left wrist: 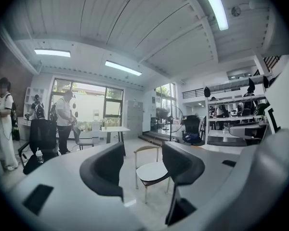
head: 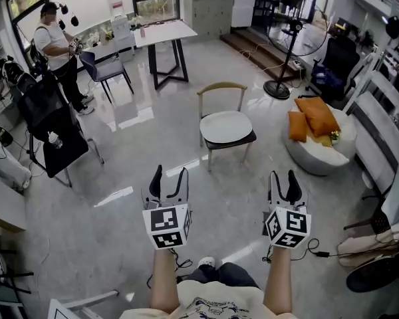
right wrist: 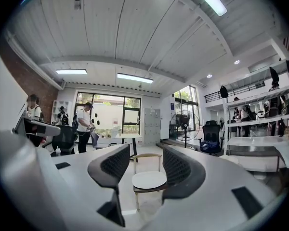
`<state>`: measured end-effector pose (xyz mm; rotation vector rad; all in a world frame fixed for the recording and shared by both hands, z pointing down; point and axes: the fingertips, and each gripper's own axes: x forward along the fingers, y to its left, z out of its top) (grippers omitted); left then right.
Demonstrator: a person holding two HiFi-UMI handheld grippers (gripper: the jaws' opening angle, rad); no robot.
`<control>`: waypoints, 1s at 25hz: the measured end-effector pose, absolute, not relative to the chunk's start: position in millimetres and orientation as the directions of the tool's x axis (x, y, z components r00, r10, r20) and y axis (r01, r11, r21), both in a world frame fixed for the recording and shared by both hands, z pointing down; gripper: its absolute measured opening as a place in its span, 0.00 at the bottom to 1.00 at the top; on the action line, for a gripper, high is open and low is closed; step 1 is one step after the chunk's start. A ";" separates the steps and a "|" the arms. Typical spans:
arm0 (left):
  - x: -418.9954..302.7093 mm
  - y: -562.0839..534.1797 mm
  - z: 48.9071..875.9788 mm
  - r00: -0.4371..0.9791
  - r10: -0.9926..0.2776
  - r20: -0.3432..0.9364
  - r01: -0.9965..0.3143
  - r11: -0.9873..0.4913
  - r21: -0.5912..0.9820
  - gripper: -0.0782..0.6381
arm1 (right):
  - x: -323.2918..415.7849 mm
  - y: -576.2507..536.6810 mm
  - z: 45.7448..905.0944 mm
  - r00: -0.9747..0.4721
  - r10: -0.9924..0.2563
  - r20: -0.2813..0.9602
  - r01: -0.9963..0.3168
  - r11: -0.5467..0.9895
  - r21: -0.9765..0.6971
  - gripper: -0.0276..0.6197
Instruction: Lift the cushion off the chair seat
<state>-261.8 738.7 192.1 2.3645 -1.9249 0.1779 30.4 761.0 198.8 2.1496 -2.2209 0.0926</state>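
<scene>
We held left tool (head: 171,173) and right tool (head: 283,175) wide open, empty, round white cushion (head: 225,126) on wooden-backed chair (head: 221,85) at twelve o'clock, well apart from both

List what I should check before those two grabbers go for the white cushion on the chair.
1. The cushion lies flat on the seat of the chair: ok.
2. The left gripper is open, with nothing between its jaws: ok.
3. The right gripper is open, with nothing between its jaws: ok.
4. The floor from the grippers to the chair is free of obstacles: ok.
5. The grippers are close enough to touch the cushion: not ok, the chair stands well ahead of both.
6. The cushion is loose, not tied to the seat: cannot tell.
</scene>
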 end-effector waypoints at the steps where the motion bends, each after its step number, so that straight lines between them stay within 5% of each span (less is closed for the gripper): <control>1: -264.1 732.8 193.4 0.204 -0.968 0.147 -0.978 -0.208 -0.008 0.46 | 27.1 756.1 201.5 -0.035 -0.996 0.082 -0.999 0.035 -0.011 0.40; 25: -208.8 499.9 232.0 0.196 -0.957 0.212 -0.979 -0.204 -0.016 0.46 | 83.2 517.2 239.3 -0.049 -0.989 0.143 -0.999 0.047 -0.017 0.46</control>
